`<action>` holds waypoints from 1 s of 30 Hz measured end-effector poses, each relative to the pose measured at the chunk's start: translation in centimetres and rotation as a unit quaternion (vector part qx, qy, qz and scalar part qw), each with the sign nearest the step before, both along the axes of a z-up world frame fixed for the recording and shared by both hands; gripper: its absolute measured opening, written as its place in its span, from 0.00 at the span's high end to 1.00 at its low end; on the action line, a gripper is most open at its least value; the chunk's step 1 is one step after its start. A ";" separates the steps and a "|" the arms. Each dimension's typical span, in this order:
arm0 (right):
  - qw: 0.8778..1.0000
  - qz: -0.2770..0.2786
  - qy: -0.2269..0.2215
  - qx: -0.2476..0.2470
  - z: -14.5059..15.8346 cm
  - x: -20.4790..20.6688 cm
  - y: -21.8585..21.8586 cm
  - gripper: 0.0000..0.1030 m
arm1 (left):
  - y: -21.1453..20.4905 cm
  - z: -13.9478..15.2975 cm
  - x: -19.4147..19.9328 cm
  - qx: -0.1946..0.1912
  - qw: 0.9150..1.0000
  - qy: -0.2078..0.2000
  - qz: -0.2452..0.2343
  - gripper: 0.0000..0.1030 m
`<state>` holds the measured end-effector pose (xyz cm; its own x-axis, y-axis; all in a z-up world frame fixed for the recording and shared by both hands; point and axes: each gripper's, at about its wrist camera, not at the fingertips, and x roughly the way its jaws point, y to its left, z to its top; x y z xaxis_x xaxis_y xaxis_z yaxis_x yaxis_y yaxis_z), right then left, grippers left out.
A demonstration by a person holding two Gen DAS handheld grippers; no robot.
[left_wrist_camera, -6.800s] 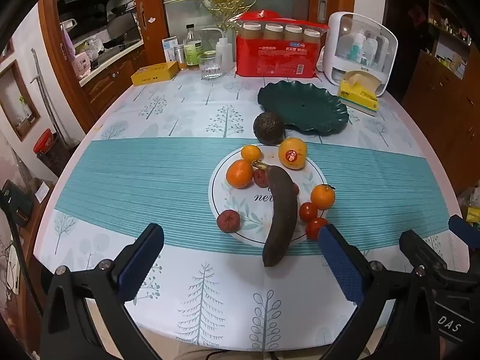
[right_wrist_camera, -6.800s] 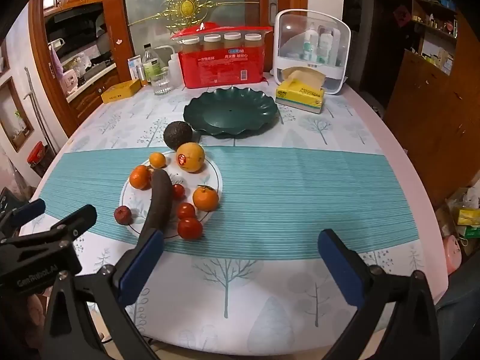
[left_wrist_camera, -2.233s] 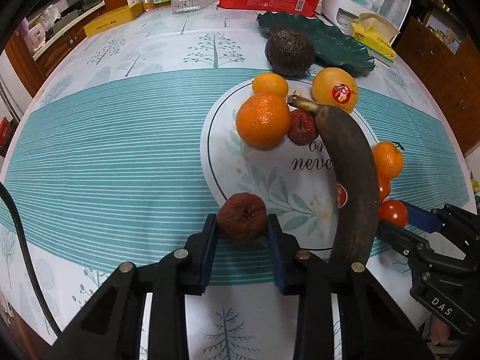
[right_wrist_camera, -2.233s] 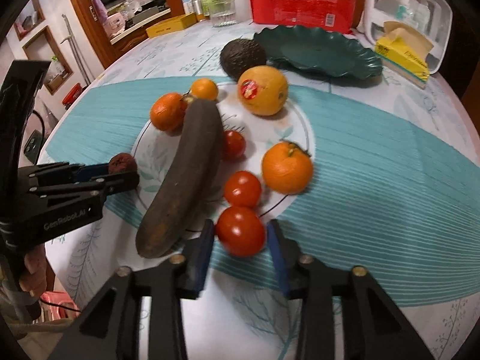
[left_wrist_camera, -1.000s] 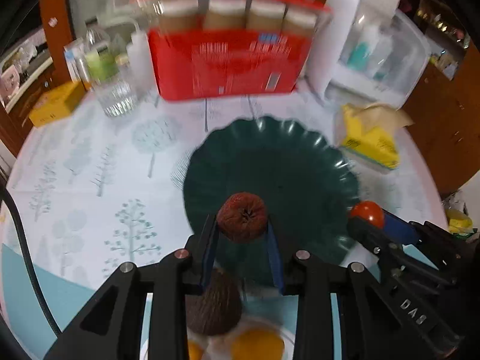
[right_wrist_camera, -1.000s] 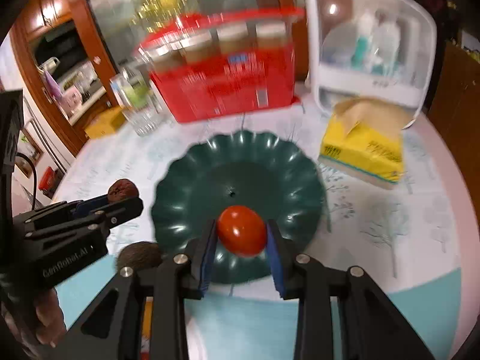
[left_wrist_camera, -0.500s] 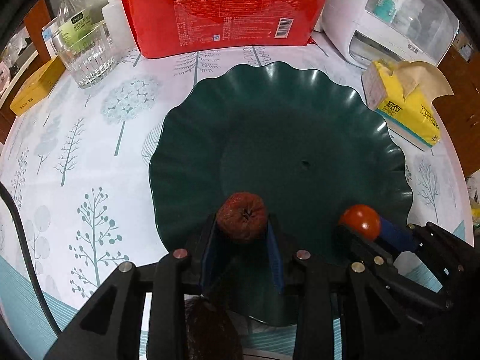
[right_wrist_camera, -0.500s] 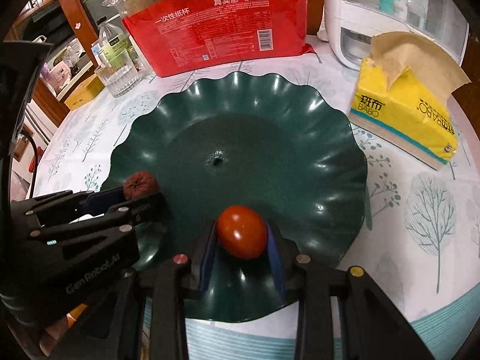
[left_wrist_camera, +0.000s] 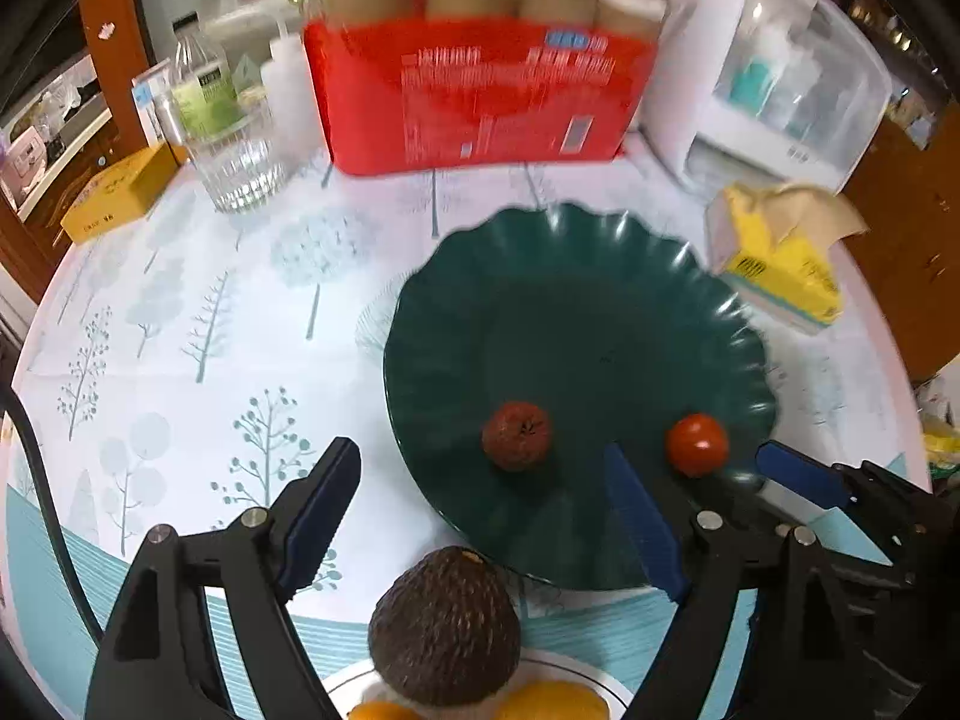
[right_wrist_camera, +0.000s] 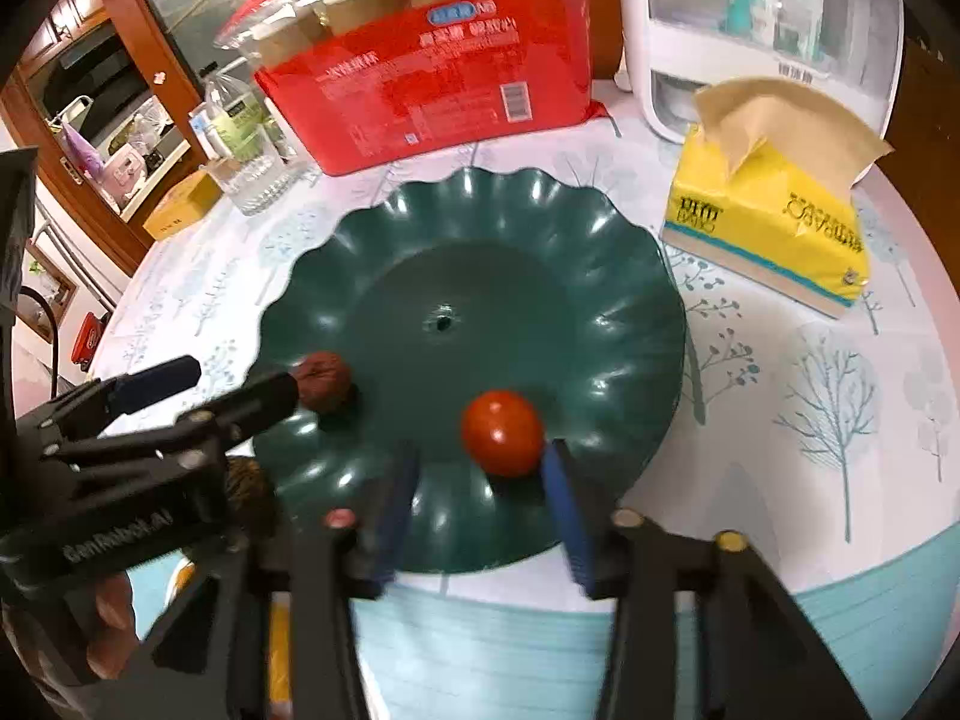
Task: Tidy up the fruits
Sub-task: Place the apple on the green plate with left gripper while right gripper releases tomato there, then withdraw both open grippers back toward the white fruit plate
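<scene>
Left wrist view: left gripper (left_wrist_camera: 486, 516) jaws opening, wrinkled dark-red fruit (left_wrist_camera: 516, 435) released ahead between them onto the green scalloped plate (left_wrist_camera: 540, 276). Right gripper (right_wrist_camera: 480, 498) jaws opening; tomato (right_wrist_camera: 503, 432) lies free between its pads, deposited for sorting.

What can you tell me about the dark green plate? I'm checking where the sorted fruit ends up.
The dark green plate is round and glossy, plastic by the look, with a scalloped, fluted rim and a small hole at its centre. It lies flat on the tree-print tablecloth, below the red package and left of the yellow tissue box. On it rest a red tomato and a wrinkled brown-red fruit, apart from each other, near its front edge.
</scene>
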<state>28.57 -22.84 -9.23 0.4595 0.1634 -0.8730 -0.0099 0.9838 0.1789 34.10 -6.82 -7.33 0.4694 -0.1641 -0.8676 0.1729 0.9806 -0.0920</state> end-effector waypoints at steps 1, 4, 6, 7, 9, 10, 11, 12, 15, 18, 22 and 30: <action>1.000 0.000 -0.004 -0.002 0.5 -0.3 0.1 0.49 | 0.3 0.8 -0.4 -0.009 1.000 -0.010 -0.007 0.20; 1.000 0.000 -0.016 -0.002 2.1 -1.1 0.4 0.49 | 0.8 2.8 -1.3 -0.011 1.000 -0.022 -0.014 0.20; 1.000 -0.003 -0.025 -0.002 3.2 -1.6 0.5 0.49 | 1.5 4.2 -1.9 -0.021 0.999 -0.030 -0.008 0.20; 0.999 -0.006 -0.031 -0.002 3.8 -1.9 0.5 0.49 | 1.9 5.0 -2.3 -0.030 0.999 -0.035 -0.005 0.20; 0.999 -0.014 -0.043 -0.007 5.3 -2.4 0.4 0.49 | 2.5 6.4 -3.1 -0.042 0.998 -0.045 0.001 0.20; 0.999 -0.017 -0.051 -0.009 6.2 -2.9 0.4 0.49 | 2.8 7.4 -3.7 -0.046 0.998 -0.053 0.004 0.20; 0.998 -0.019 -0.058 -0.008 6.9 -3.2 0.3 0.49 | 3.0 8.0 -4.3 -0.047 0.997 -0.059 0.004 0.20; 0.998 -0.020 -0.065 -0.007 7.7 -3.6 0.3 0.49 | 3.3 8.7 -4.8 -0.046 0.997 -0.064 0.004 0.20; 0.995 -0.020 -0.093 -0.014 10.1 -5.2 0.5 0.49 | 3.9 10.4 -6.8 -0.040 0.996 -0.077 0.002 0.20; 0.993 -0.003 -0.110 -0.043 12.3 -7.1 1.6 0.49 | 4.7 11.7 -9.3 -0.033 0.997 -0.071 -0.002 0.20; 0.987 0.037 -0.127 -0.093 13.4 -10.3 3.8 0.49 | 5.8 12.8 -13.1 -0.029 0.995 -0.094 -0.009 0.15; 0.988 0.069 -0.121 -0.064 13.4 -16.7 5.7 0.49 | 6.9 13.4 -20.4 -0.012 0.991 -0.133 -0.023 0.12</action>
